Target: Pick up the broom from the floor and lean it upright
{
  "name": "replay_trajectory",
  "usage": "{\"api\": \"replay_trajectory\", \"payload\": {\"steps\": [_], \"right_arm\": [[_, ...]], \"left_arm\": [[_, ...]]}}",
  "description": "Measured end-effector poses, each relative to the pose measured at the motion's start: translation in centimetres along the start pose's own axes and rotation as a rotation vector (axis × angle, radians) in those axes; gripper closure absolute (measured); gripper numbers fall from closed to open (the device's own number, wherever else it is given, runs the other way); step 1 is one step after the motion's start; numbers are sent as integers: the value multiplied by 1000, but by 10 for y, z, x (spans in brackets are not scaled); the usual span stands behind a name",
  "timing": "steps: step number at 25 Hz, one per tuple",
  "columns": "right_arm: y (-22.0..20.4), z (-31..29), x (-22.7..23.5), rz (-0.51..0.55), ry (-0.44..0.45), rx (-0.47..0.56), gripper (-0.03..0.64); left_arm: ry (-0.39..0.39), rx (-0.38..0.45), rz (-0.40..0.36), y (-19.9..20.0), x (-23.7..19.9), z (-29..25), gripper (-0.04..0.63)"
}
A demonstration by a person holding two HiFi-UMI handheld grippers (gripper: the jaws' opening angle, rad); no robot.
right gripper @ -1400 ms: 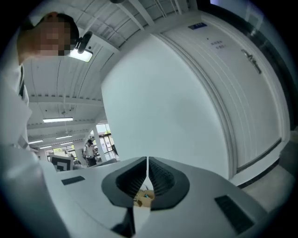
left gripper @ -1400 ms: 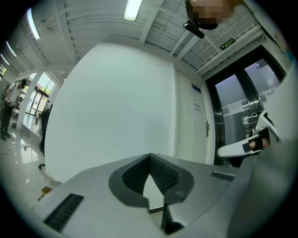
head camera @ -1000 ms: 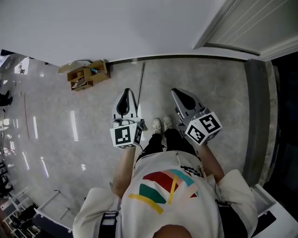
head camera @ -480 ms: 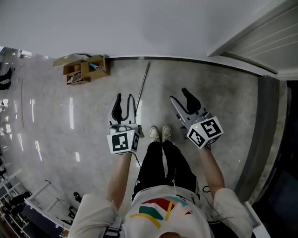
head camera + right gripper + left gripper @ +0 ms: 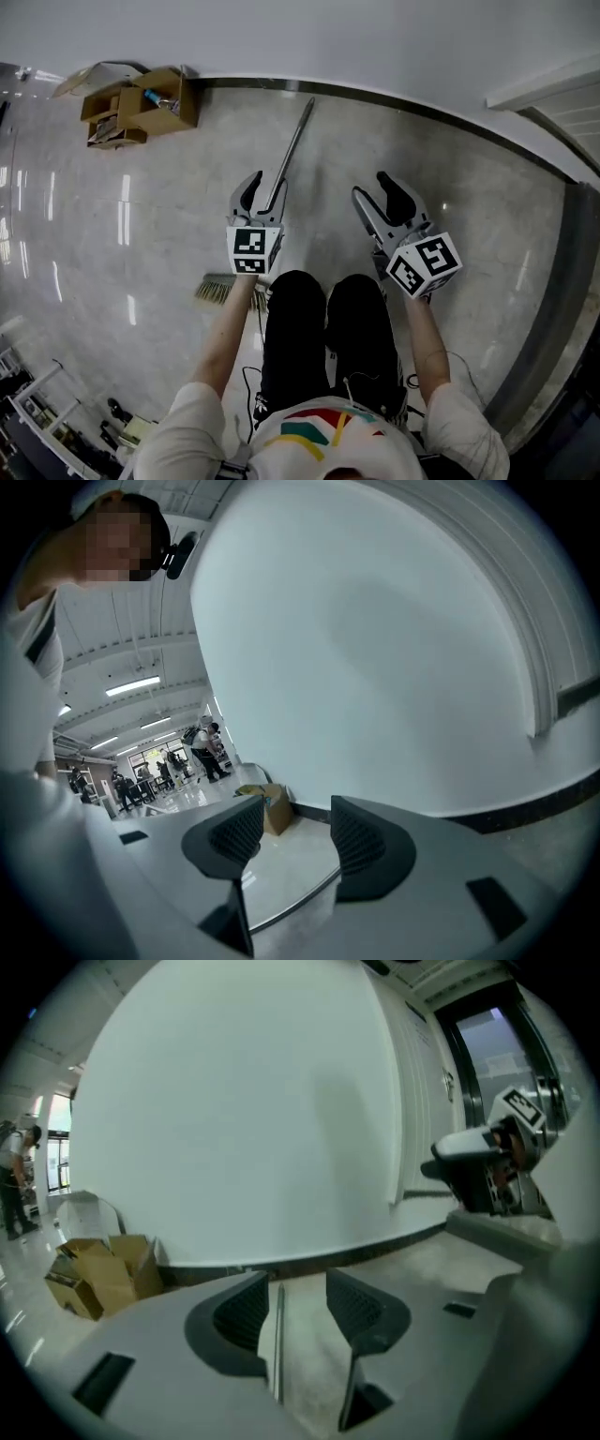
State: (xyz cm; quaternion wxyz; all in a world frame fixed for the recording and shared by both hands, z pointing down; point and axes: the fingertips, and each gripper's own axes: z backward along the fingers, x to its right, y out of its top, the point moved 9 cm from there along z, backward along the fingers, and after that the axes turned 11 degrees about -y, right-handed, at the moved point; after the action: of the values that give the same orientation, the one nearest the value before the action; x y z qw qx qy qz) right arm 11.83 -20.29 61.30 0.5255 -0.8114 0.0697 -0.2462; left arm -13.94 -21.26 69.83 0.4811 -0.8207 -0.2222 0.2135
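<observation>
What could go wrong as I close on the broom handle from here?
1. The left tool has just been opening its jaws. The thin broom handle shows off-centre in the gap, beside one jaw and ungripped, so closing may knock it aside.
2. The handle's far end lies close to the wall and could scrape it when raised.

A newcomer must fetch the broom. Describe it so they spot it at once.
Find the dark baseboard under the white wall. On the pale floor the broom lies flat, its thin metal handle pointing at that baseboard, its bristle head by the person's knee. Unlike the squat cardboard box by the wall, it is long and thin.
</observation>
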Motion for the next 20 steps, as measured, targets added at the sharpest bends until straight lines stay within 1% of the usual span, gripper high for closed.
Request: {"api": "replay_trajectory", "payload": {"steps": [2, 4, 7, 11, 14, 17, 20], "right_arm": [[-52, -24, 19, 17, 14, -4, 390], [-92, -44, 36, 32, 18, -8, 390], [-135, -63, 55, 34, 29, -2, 390], [-169, -74, 71, 36, 31, -23, 390], [-188, -78, 82, 20, 11, -52, 390], [-202, -86, 89, 15, 10, -59, 390], [-211, -90, 88, 22, 7, -59, 391]], "left_arm": [[-41, -105, 5, -71, -19, -41, 376], [-53, -184, 24, -127, -36, -73, 376], [-36, -236, 50, -179, -58, -104, 376], [-9, -285, 60, -213, -77, -130, 377], [-23, -353, 77, -232, -86, -149, 377], [-42, -411, 103, -247, -93, -166, 377], [-30, -431, 95, -255, -95, -169, 379]]}}
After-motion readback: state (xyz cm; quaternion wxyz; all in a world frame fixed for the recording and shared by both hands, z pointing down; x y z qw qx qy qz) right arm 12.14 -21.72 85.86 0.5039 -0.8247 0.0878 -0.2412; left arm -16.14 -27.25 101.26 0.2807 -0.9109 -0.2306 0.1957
